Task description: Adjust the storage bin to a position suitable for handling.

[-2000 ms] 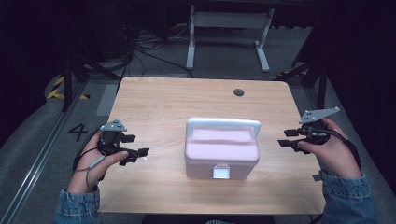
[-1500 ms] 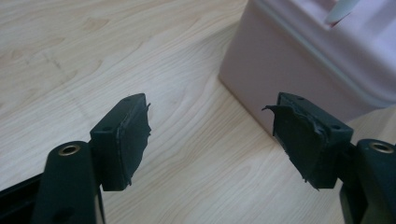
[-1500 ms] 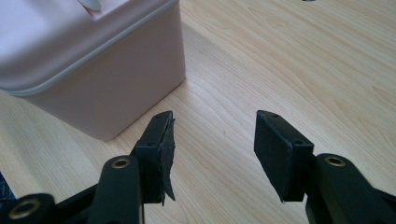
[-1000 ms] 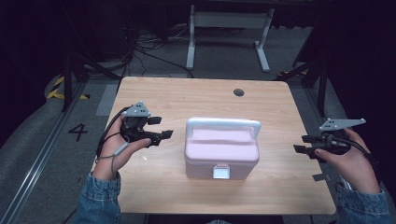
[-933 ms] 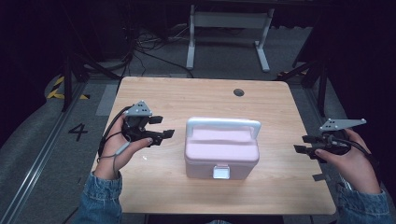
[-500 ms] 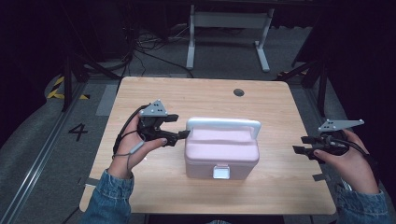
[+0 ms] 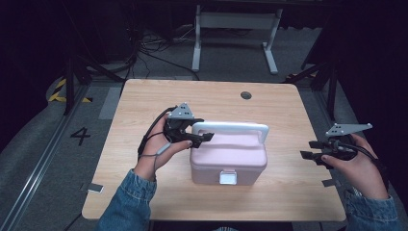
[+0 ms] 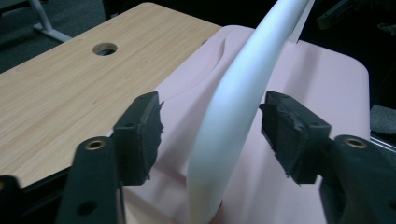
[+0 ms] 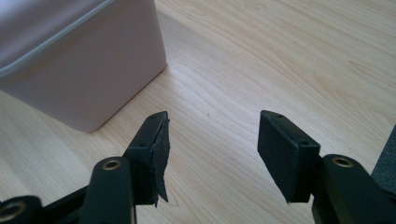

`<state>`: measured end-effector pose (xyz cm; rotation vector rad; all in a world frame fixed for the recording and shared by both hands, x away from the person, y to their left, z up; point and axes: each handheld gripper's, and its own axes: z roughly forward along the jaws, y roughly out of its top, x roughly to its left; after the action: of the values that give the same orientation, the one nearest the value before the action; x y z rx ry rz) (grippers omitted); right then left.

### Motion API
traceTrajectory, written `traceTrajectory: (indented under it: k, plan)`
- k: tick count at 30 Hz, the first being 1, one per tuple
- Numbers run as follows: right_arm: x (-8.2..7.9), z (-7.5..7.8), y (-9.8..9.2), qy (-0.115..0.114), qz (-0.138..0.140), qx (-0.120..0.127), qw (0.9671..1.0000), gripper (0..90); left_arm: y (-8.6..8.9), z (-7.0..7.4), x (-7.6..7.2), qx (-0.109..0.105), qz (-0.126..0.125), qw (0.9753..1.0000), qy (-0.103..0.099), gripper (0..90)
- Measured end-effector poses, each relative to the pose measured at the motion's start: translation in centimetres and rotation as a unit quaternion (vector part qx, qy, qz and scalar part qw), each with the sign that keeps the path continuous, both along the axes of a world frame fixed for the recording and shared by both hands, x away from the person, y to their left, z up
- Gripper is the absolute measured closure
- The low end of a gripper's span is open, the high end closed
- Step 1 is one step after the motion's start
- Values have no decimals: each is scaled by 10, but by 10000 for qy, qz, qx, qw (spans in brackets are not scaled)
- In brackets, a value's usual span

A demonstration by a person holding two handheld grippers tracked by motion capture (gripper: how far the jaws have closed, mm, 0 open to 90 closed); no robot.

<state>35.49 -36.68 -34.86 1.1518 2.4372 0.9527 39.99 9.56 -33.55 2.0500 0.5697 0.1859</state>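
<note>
While astride handle (image 8: pixel 243 93), left gripper (image 8: pixel 212 135) agape

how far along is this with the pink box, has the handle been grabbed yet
Early stage. Done: the left gripper has its open jaws on either side of the white handle of the pink box, at the handle's left end. In hand: closing on it; the pads are apart from the handle. Left: gripping, then whatever follows; the lid is down and the front latch looks shut. The right gripper waits open above the table, right of the box.
</note>
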Motion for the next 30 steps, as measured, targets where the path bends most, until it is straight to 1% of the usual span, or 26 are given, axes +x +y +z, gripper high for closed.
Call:
traceTrajectory:
  k: [1,3,5,6,7,8,10,11,13,14,15,17,20,21,22,24,27,30]
  plan:
    - [0,0,0,1,4,1,10000,449,-2,0,0,-11,-10,10000,8,410]
    - [0,0,0,-9,1,-5,10000,447,-4,-1,1,17,-72,10000,12,476]
    - [0,0,0,-10,-2,-11,10000,444,-6,1,0,59,-128,9999,-16,569]
    - [0,0,0,-7,-2,-7,10000,442,-6,2,-2,48,-116,9999,-1,655]
    - [-1,0,0,-1,-9,-15,10000,441,-6,3,-3,48,-112,9999,-22,679]
    - [0,0,0,-7,-3,-27,10000,440,-6,5,-4,89,-88,9999,-78,711]
    - [0,0,1,-13,16,-22,10000,440,-6,8,-4,303,-18,9993,-220,759]
    - [-1,0,1,-13,15,-31,10000,440,-7,8,-5,356,16,9990,-254,770]
    - [-1,0,2,-4,22,-23,10000,440,-8,10,-6,428,2,9987,-292,782]
    - [-1,0,2,-4,22,-23,10000,440,-8,10,-6,428,2,9987,-292,783]
    - [-1,0,3,-23,44,-19,10000,440,-8,12,-6,474,-9,9984,-318,784]
    - [-1,0,3,-25,48,-17,10000,440,-8,13,-6,471,0,9984,-308,784]
    - [-1,0,4,-10,58,32,10000,446,-8,14,-3,304,-43,9994,-163,784]
    - [-1,0,5,10,104,120,9999,453,-7,14,-2,286,-44,9995,-161,783]
    - [-1,1,5,25,164,184,9997,459,-7,14,0,217,-32,9997,-123,783]
    - [-2,3,8,5,271,287,9992,471,-6,16,3,158,-30,9998,-109,784]
    - [-4,6,10,-64,373,381,9986,488,-6,19,6,146,22,9999,-65,784]
    - [-7,9,13,-101,466,486,9977,503,-6,23,9,103,-25,9999,70,783]
